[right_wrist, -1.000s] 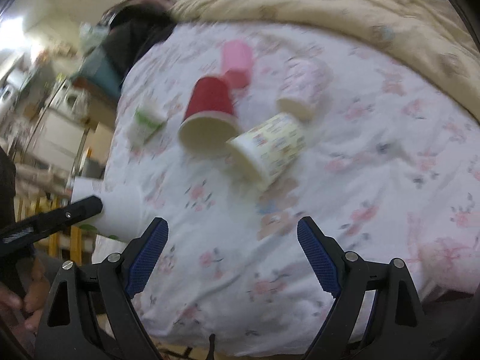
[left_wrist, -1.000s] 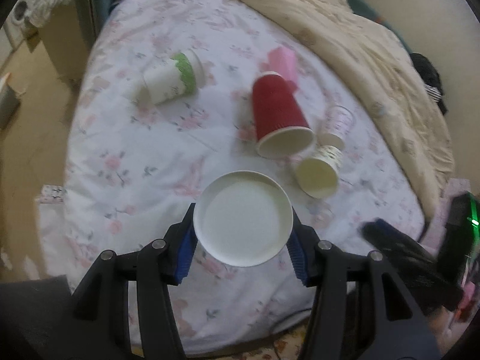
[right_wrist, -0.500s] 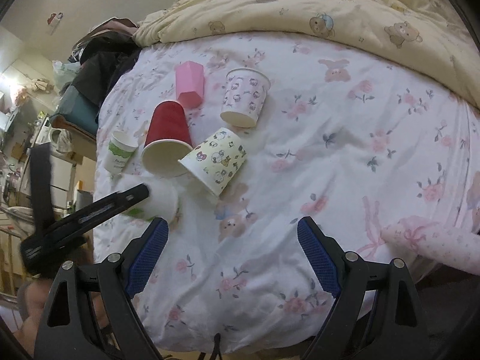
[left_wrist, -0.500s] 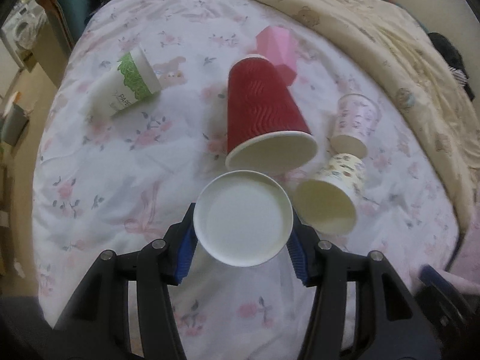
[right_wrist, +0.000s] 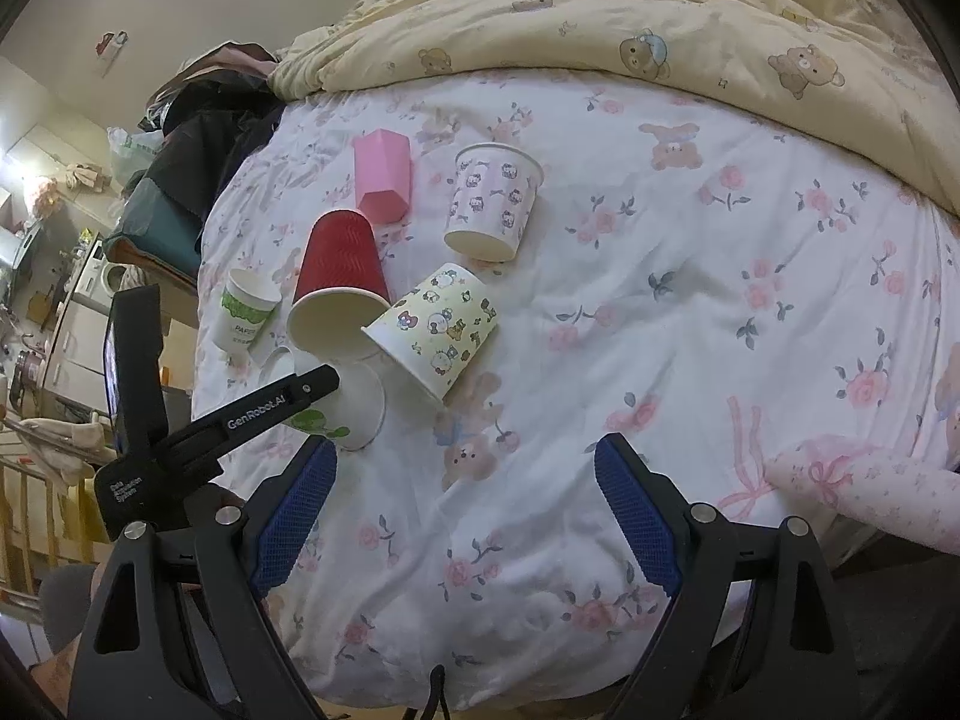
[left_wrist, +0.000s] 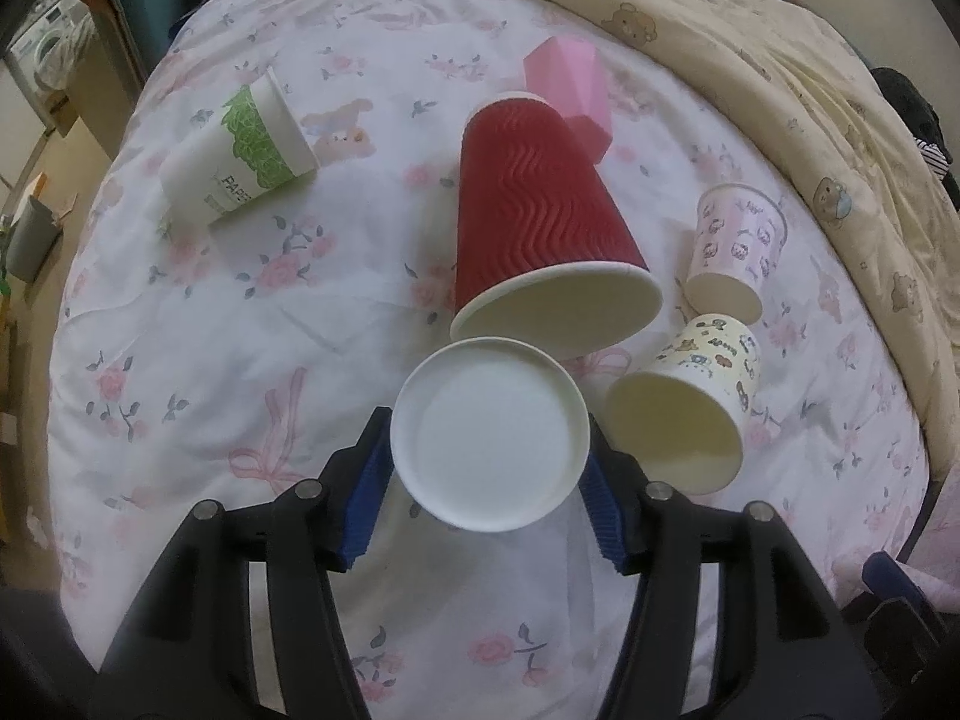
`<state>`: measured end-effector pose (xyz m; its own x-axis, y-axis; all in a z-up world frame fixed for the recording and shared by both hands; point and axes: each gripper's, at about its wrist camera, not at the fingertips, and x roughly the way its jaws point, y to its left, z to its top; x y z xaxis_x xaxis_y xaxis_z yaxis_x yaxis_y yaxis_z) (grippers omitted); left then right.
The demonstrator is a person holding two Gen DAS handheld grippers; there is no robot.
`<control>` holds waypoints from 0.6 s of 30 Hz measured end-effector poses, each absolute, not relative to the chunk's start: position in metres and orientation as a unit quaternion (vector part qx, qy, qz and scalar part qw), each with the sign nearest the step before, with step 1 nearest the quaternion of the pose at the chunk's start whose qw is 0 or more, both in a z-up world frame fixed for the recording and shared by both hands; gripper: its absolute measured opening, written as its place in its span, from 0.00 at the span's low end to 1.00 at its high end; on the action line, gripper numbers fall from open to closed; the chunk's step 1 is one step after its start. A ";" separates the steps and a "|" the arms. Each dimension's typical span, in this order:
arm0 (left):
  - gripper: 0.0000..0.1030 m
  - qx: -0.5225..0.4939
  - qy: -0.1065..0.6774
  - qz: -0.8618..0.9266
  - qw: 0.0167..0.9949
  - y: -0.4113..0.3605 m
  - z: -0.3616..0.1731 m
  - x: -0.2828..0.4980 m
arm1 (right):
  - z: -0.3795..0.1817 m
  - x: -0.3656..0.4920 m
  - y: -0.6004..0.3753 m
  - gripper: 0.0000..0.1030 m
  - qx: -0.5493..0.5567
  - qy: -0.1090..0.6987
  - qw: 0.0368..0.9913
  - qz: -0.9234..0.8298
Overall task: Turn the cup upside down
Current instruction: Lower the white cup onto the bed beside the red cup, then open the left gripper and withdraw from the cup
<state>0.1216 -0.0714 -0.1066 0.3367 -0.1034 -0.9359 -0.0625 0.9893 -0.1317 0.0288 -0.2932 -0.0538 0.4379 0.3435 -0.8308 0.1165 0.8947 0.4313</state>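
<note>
White cup [left_wrist: 489,433] in left gripper [left_wrist: 485,468]

A bed with a floral sheet [right_wrist: 690,312]; a cream bear-print quilt [right_wrist: 660,18] lies along its far side, beige wall [right_wrist: 210,0] behind it.

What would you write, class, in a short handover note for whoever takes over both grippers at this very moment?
Left gripper: jaws shut on the white paper cup, held above the floral bedsheet, its closed base facing the camera.
Right gripper: jaws open, empty, hovering over the bed.
On the sheet: the red ribbed paper cup and the yellow cartoon-print paper cup lie tipped just ahead.
Done: cup grasped.
Left: set it mouth-down on bare sheet, then release.
</note>
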 end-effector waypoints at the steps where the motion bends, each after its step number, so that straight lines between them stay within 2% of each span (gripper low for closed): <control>1: 0.57 -0.069 0.576 -0.010 0.814 -0.072 -0.107 0.122 | -0.054 0.029 -0.293 0.88 0.220 0.526 0.818 0.070; 3: 0.75 -0.057 0.576 -0.008 0.816 -0.074 -0.106 0.121 | -0.054 0.028 -0.293 0.88 0.223 0.525 0.818 0.073; 5: 0.85 -0.039 0.570 -0.006 0.821 -0.077 -0.104 0.119 | -0.052 0.028 -0.292 0.88 0.219 0.523 0.821 0.072; 11: 0.87 -0.015 0.566 -0.014 0.824 -0.081 -0.090 0.110 | -0.049 0.028 -0.292 0.88 0.214 0.516 0.827 0.066; 18: 0.87 0.002 0.498 -0.016 0.867 -0.060 -0.027 0.072 | -0.038 0.026 -0.286 0.88 0.188 0.497 0.845 0.068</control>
